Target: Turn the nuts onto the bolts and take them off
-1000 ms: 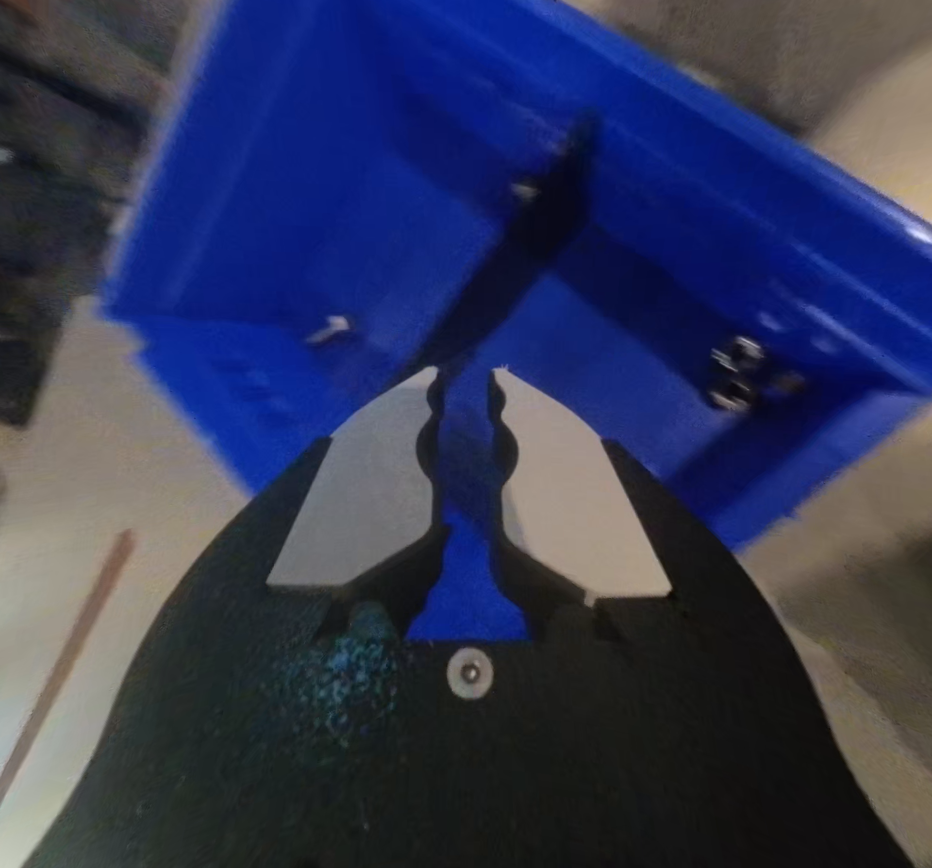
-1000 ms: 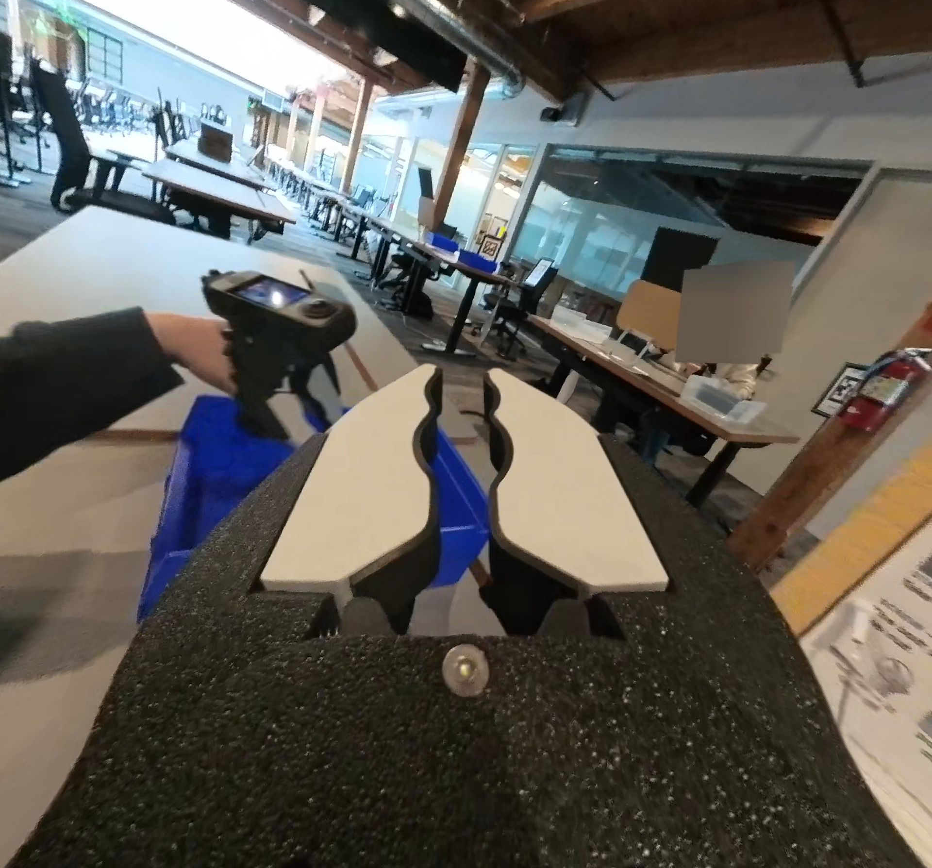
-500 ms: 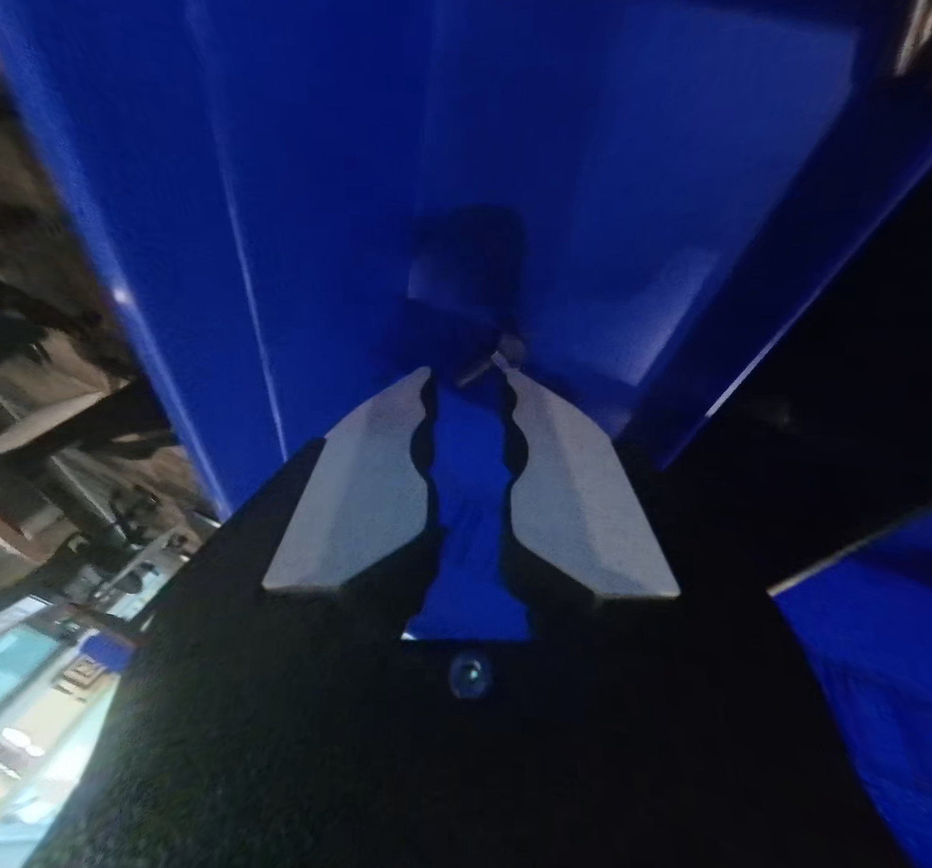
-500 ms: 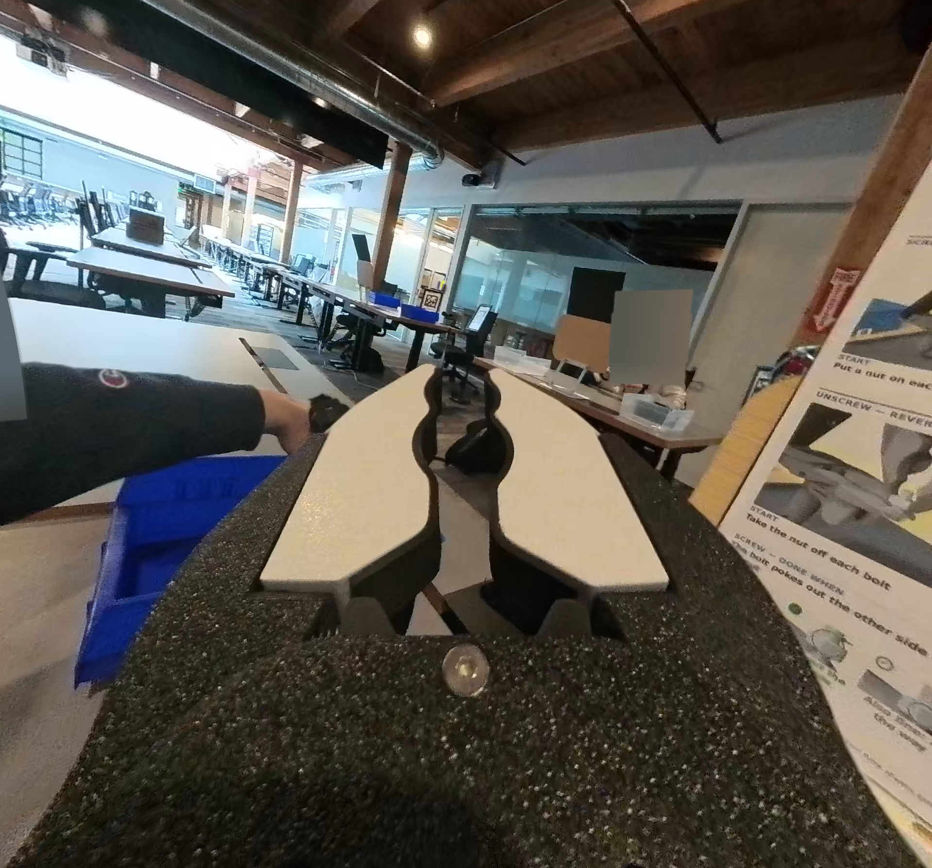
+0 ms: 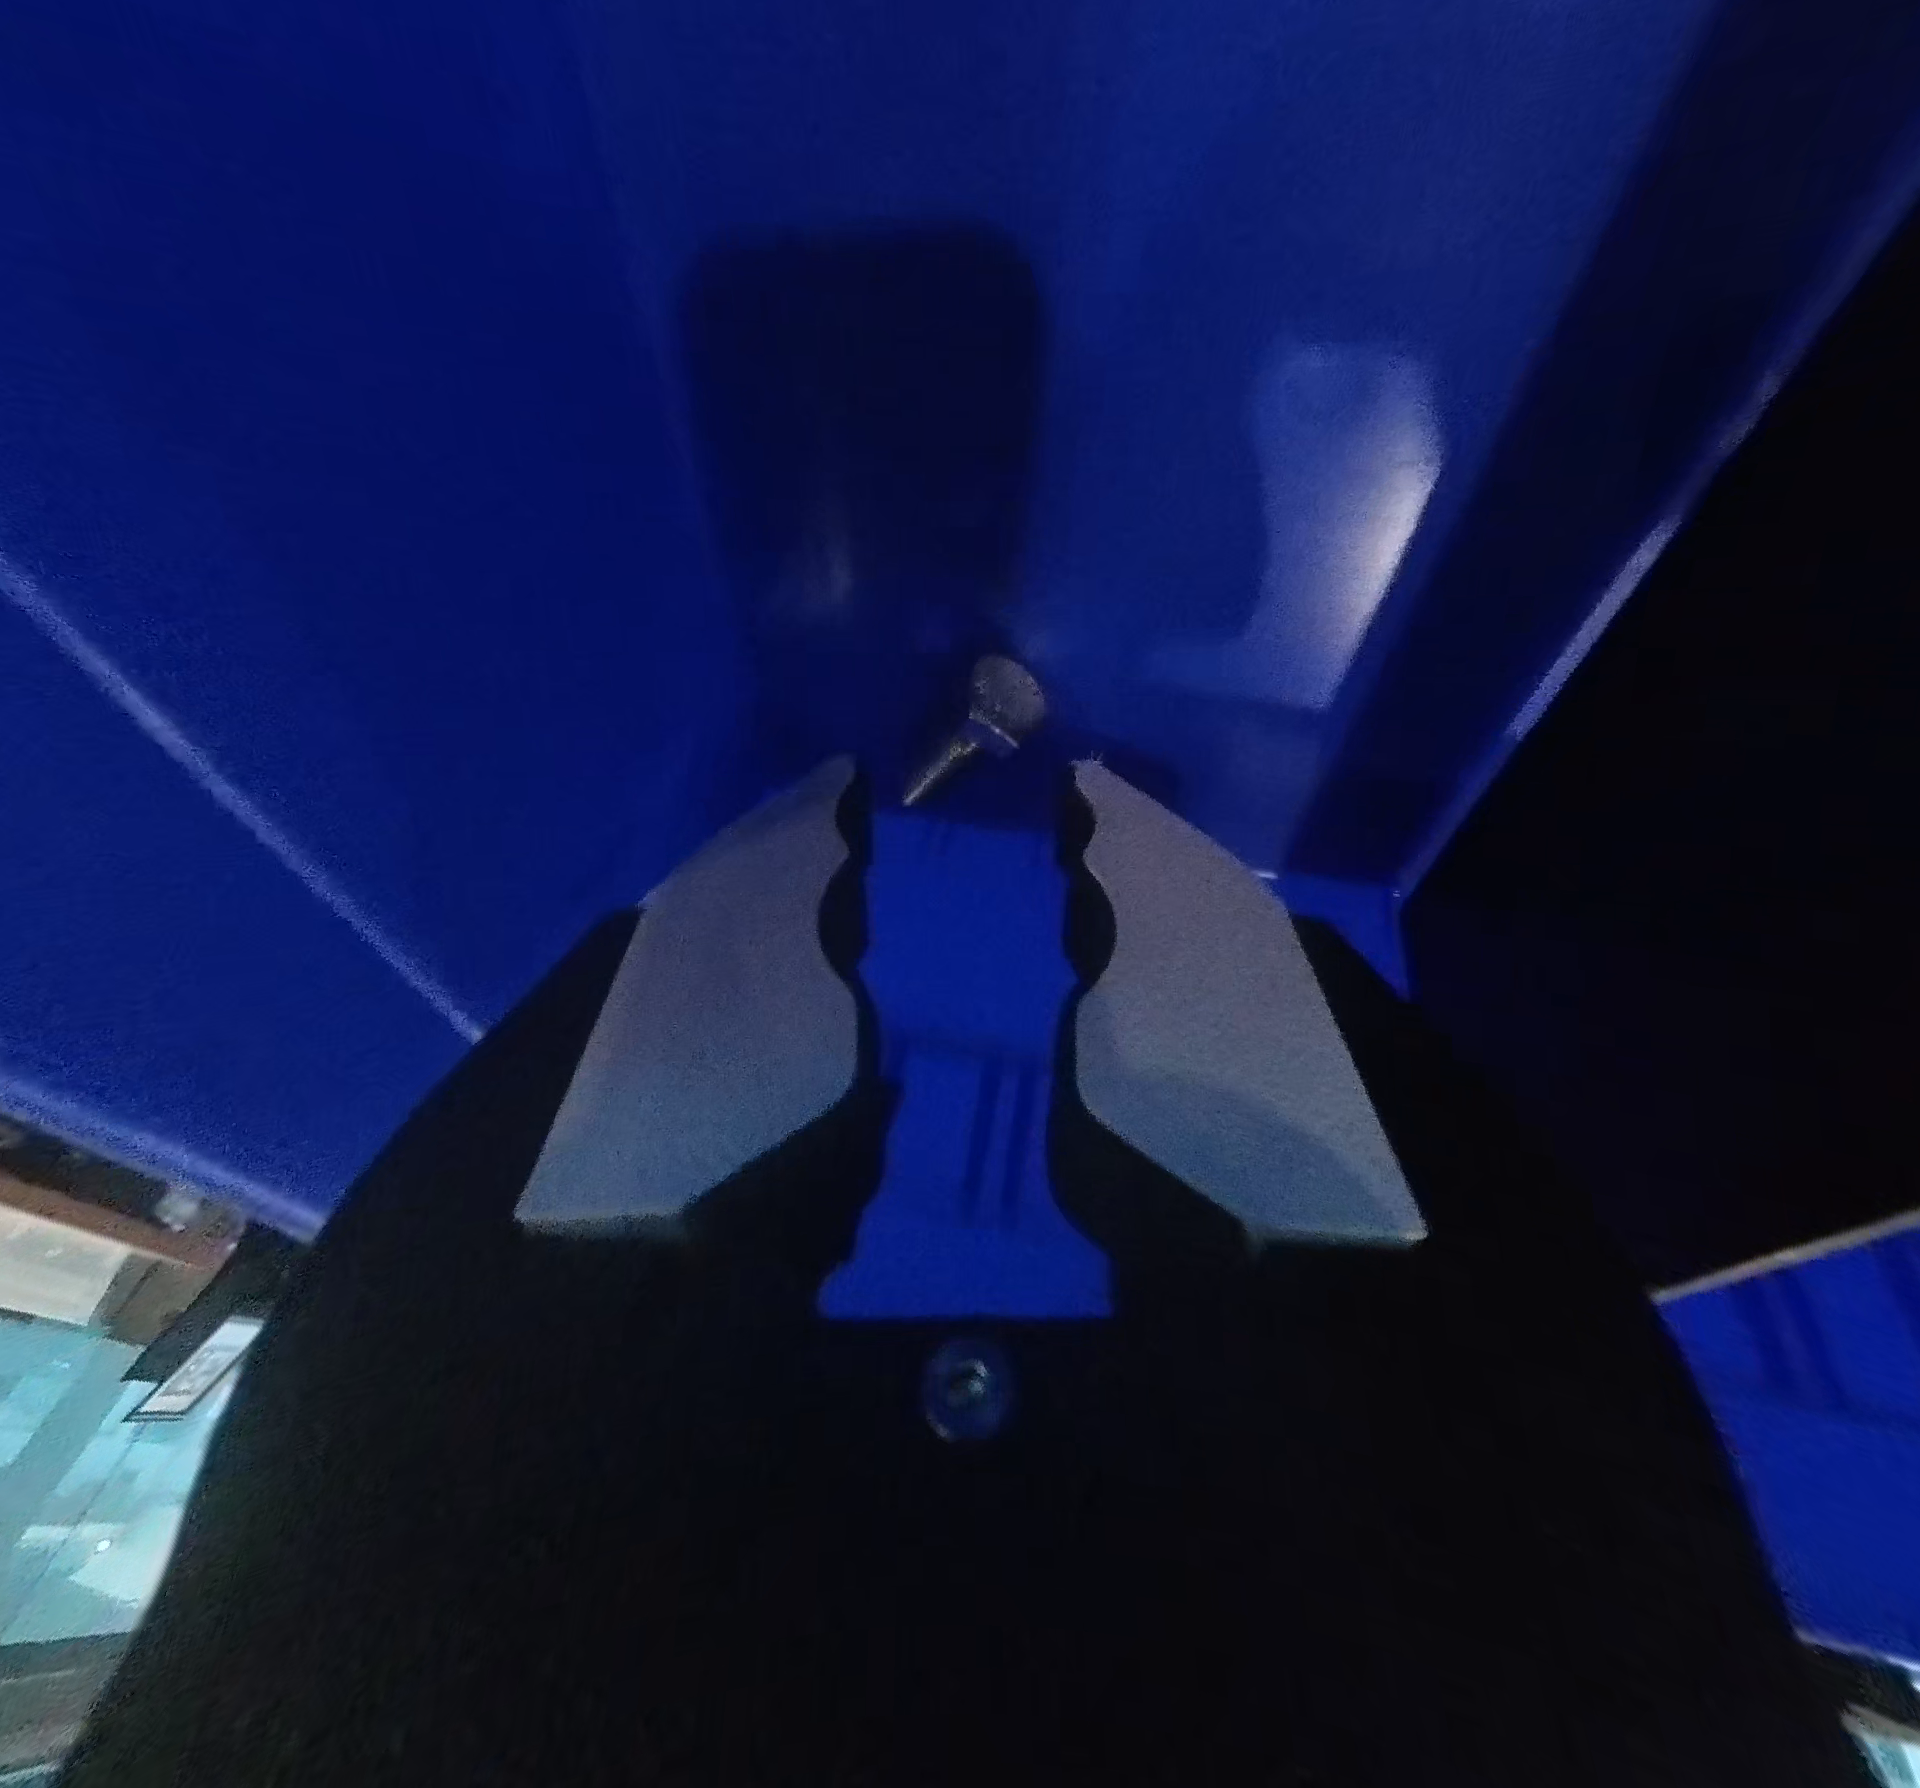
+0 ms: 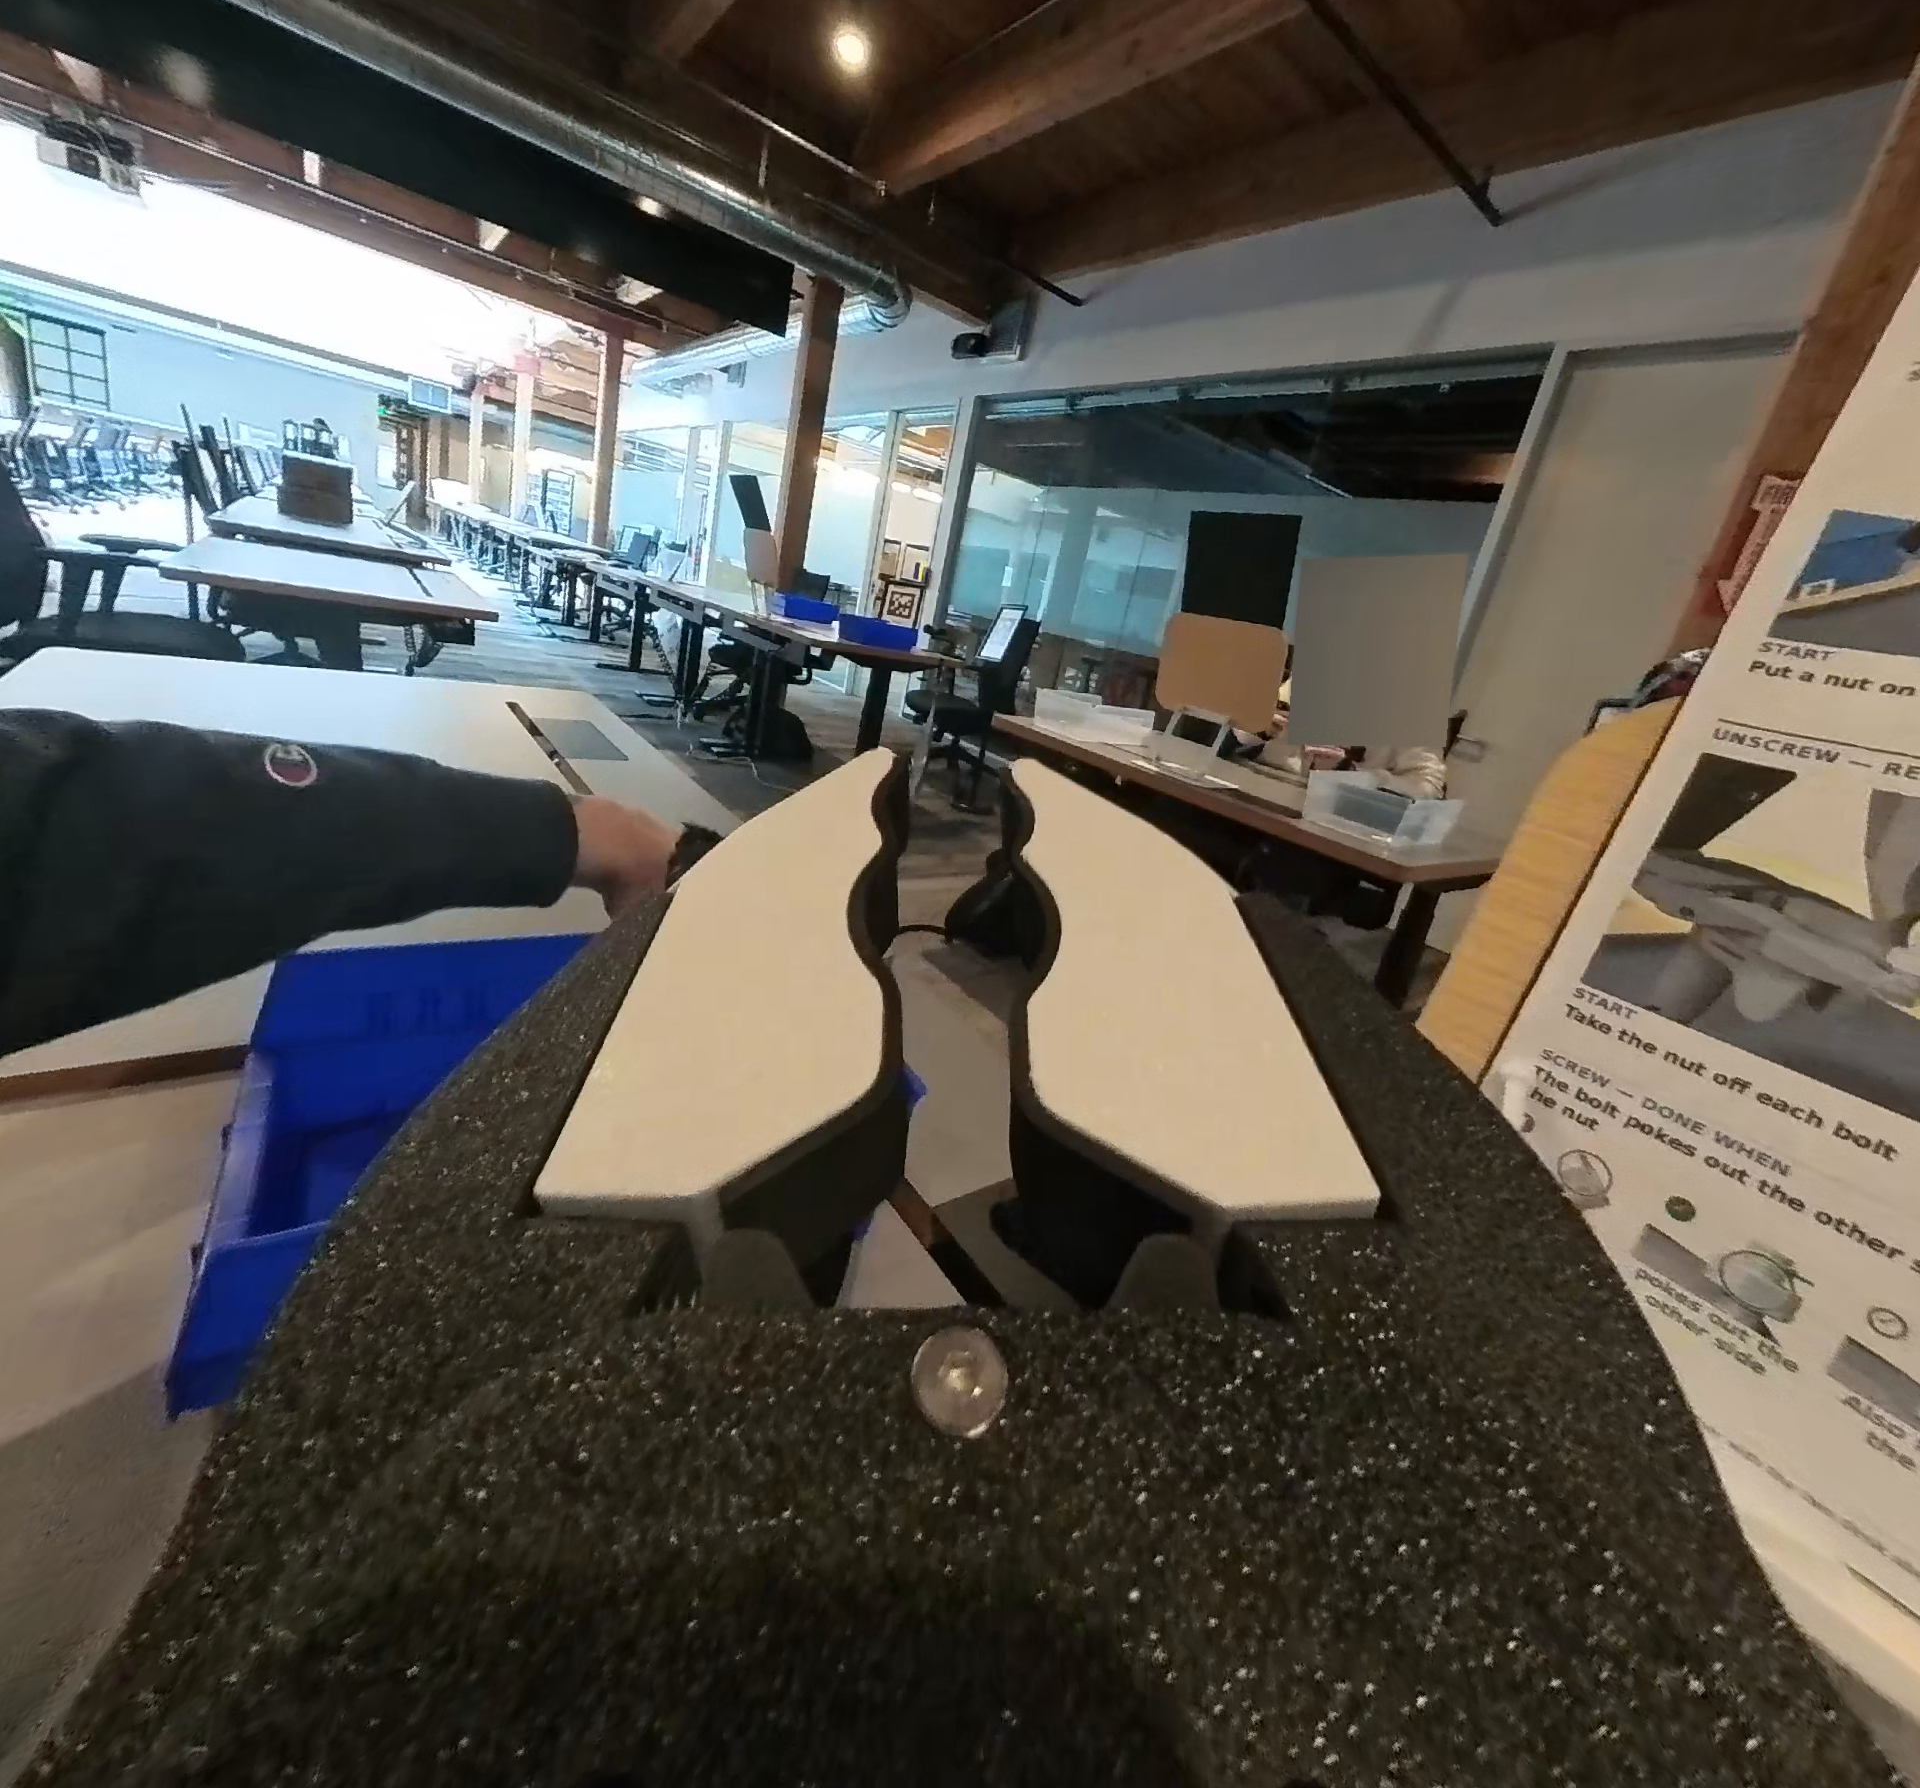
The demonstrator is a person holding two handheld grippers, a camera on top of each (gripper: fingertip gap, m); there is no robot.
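Observation:
My left gripper is deep inside a blue plastic bin, close to its floor, with its jaws open. A small silver bolt lies on the bin floor just past the fingertips, its thin end pointing into the gap between them; nothing is gripped. No nuts show in this view. My right gripper is held up in the air to the right of the bin, with its jaws a little apart and empty. The left gripper itself is hidden in the right wrist view behind my right gripper's fingers.
A person's dark sleeve and hand reach over the bin. The bin stands on a white table. An instruction poster stands close on the right. Office desks and chairs fill the room beyond. There is about 45 cm between the tips of the two grippers.
My left gripper has dropped from above the bin into it, down to the bolt on the floor. My right gripper has swung right, bringing the poster into view.

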